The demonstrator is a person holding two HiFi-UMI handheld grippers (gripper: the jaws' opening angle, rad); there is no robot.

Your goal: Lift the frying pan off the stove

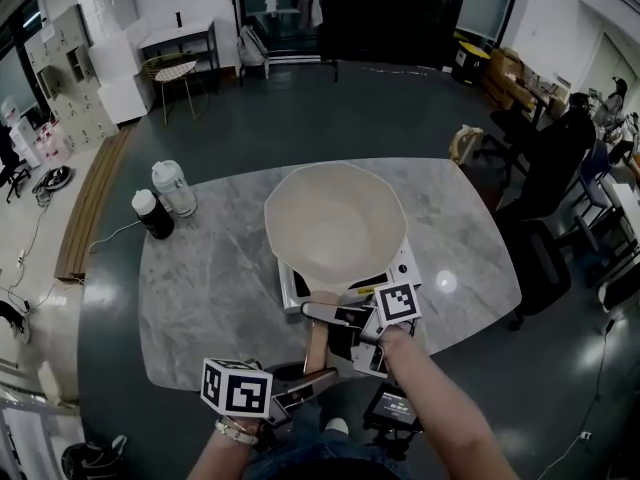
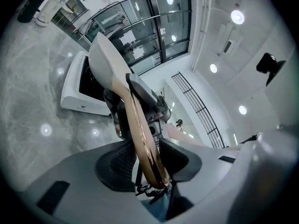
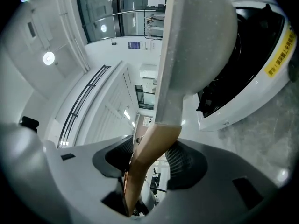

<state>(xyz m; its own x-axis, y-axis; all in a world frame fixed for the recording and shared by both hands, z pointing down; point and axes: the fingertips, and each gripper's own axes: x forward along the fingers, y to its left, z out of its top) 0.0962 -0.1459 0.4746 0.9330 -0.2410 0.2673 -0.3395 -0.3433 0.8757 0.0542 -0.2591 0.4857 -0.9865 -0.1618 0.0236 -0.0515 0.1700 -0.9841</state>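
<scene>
The left gripper (image 2: 147, 160) is clamped on the tail end of the wooden handle (image 2: 140, 129), with its ribbed pads (image 2: 117, 164) pressed to either side. The right gripper (image 3: 145, 160) stands wide around the same handle further up, close to the bowl. There the wood leans on one pad (image 3: 117, 158) and a gap shows at the other.

In the head view the left gripper comes in from below and the right one from the side, near each other along the handle. The handle reaches back to about the near edge of the marble table (image 1: 220, 268), so the left gripper hangs off the table, over the person's lap.

The cream frying pan (image 1: 335, 223) lies ahead of both grippers, over the white stove (image 1: 405, 266). Whether it touches the black cooktop I cannot tell. Open marble runs to either side of the stove. Two bottles (image 1: 175, 188) stand well apart at the far left.
</scene>
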